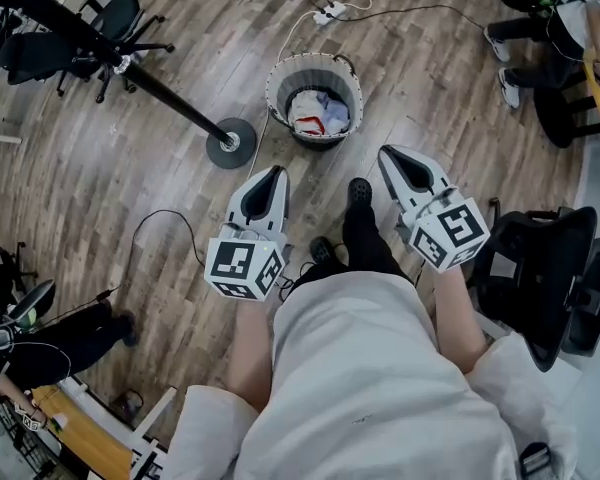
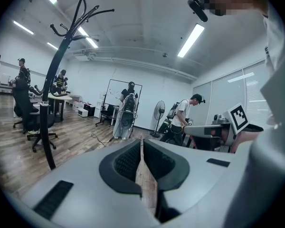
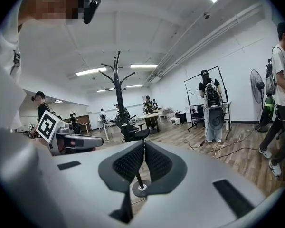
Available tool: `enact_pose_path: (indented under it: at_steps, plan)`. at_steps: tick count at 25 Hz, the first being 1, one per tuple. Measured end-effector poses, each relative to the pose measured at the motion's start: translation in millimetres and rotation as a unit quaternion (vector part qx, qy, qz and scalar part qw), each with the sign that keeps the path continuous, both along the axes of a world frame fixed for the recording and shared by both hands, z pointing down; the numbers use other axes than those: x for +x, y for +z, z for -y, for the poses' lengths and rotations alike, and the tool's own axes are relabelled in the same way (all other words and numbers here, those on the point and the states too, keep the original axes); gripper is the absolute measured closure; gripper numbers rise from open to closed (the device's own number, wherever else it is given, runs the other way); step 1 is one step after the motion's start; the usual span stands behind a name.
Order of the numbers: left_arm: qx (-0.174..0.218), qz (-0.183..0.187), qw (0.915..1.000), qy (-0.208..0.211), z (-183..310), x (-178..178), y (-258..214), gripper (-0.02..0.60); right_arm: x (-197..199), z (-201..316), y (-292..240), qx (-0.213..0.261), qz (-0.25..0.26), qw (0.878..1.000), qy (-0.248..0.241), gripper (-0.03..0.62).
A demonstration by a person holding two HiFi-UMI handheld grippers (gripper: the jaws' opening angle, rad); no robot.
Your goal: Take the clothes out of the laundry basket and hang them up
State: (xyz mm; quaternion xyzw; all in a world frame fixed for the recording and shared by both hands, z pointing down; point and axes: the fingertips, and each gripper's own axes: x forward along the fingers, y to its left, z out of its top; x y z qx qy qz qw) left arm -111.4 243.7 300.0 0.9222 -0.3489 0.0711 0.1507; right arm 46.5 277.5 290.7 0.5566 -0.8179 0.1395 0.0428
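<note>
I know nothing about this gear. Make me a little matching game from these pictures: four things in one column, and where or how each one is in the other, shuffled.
Things:
1. laundry basket
2. coat stand
3. left gripper
4. black office chair

Places or states:
A. jaws together, nothing between them
B. at the right edge of the head view
C. holds crumpled clothes
D. round base just left of the basket in the head view

Pairs: 1-C, 2-D, 3-A, 4-B
</note>
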Motion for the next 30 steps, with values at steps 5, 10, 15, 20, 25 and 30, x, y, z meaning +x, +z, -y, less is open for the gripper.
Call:
enact_pose_path:
  at_steps: [5,10,15,20,25,30]
  plan:
    - [-0.004,0.004,1.0,-0.003,24,13,0,0.558,9,28,-2,0.001,0.0,1.0,-0.016,0.568]
    - [-0.01,0.004,0.9999,-0.012,51,30,-1,0.558,27,58,-3,-0.005,0.002,1.0,-0.022,0.553]
    - [-0.005,0.022,0.9996,-0.019,74,44,-2,0.557,40,87,-6,-0.003,0.007,0.999,-0.036,0.53]
    - [-0.001,0.033,0.9991,-0.028,92,61,-4,0.554,56,111,-7,-0.003,0.01,0.999,-0.049,0.506]
    - [-0.001,0.041,0.9984,-0.039,106,77,-3,0.5,72,130,-5,-0.005,0.01,0.998,-0.064,0.479]
    - [0.002,0.045,0.9974,-0.057,111,99,3,0.486,93,136,5,-0.008,0.01,0.996,-0.087,0.461]
